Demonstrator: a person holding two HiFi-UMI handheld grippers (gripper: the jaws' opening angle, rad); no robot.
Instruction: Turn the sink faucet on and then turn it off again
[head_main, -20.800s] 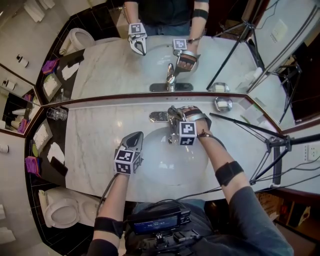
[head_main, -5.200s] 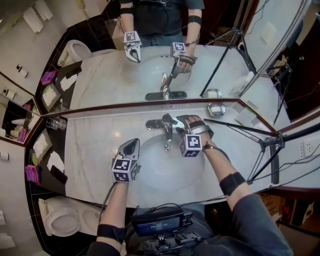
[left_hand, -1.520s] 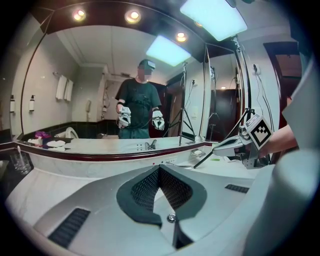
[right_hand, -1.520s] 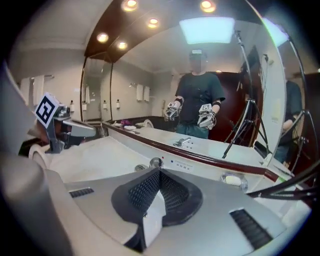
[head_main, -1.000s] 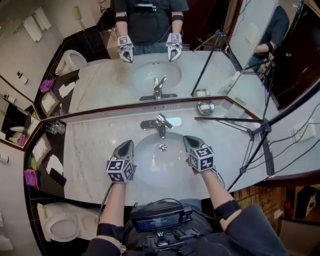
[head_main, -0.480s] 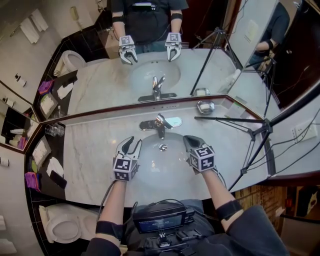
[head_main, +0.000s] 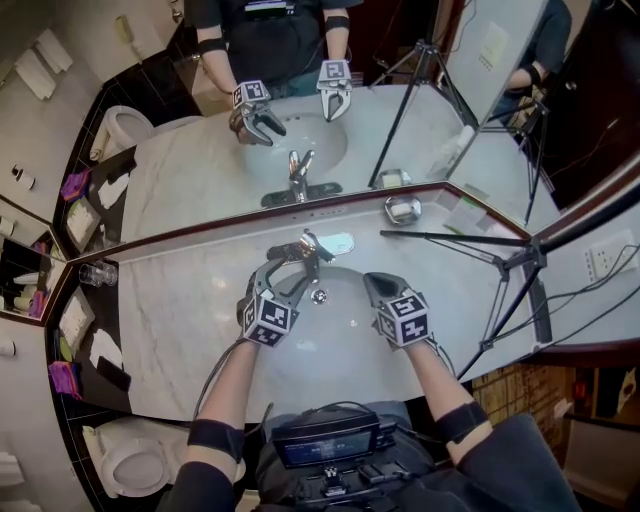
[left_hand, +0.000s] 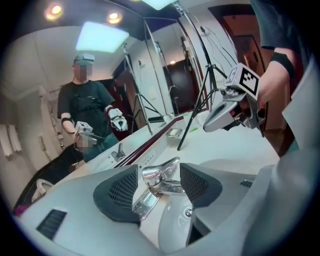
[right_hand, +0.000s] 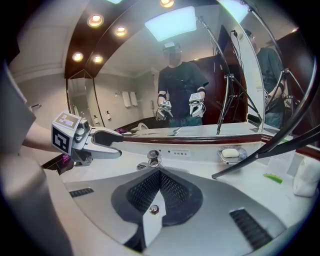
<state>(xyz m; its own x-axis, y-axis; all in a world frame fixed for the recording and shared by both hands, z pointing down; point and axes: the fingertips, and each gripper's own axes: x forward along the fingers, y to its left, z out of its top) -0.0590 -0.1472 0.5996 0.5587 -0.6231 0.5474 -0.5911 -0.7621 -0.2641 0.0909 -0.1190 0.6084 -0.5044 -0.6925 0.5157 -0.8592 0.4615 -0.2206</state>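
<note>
Two grippers: left gripper (head_main: 287, 268) jaws just opened astride faucet (left_hand: 161, 175); right gripper (head_main: 377, 287) clenched

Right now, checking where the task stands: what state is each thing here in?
Faucet: no water seen running.
Left claw: open, jaws just been opening, faucet lever between them, not gripped.
Right claw: shut, empty, above the basin.
Soap dish: holds a soap bar.

Grey left gripper (head_main: 284, 266) and right gripper (head_main: 374, 284) were noted, each fitted with a black-and-white marker cube (head_main: 268, 321) and dark perforated pads (left_hand: 120, 192). Black bands (head_main: 215, 440) were worn on both forearms, with dark sleeves (head_main: 520, 450). A thin cable (head_main: 214, 378) was logged along the left forearm.
</note>
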